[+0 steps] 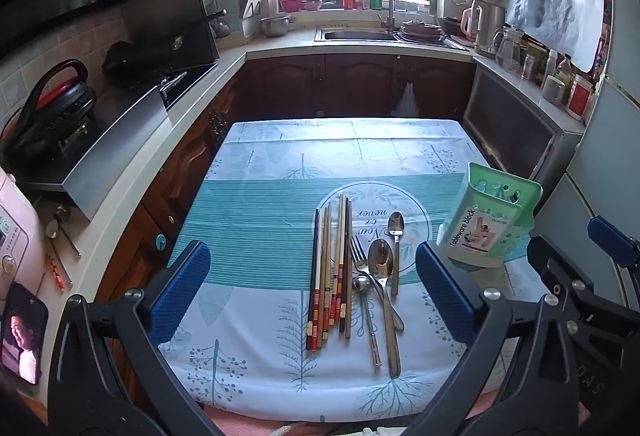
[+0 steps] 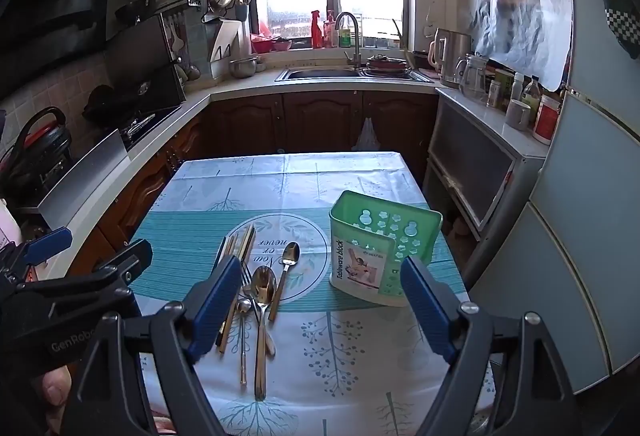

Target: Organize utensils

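Green holder (image 2: 380, 248) label "Tableware block"; cloth (image 1: 280, 164) "Now or never"; both grippers wide, empty.

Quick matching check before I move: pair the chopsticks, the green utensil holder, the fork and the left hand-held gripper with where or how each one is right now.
Things:
1. chopsticks
2. green utensil holder
3. fork
4. left hand-held gripper

States:
A. standing upright at the right side of the tablecloth, nothing in it
B. open, holding nothing
C. lying in a bundle, leftmost of the utensils
D. lying between the bundle and the large spoon

Pairs: 1-C, 2-A, 3-D, 4-B
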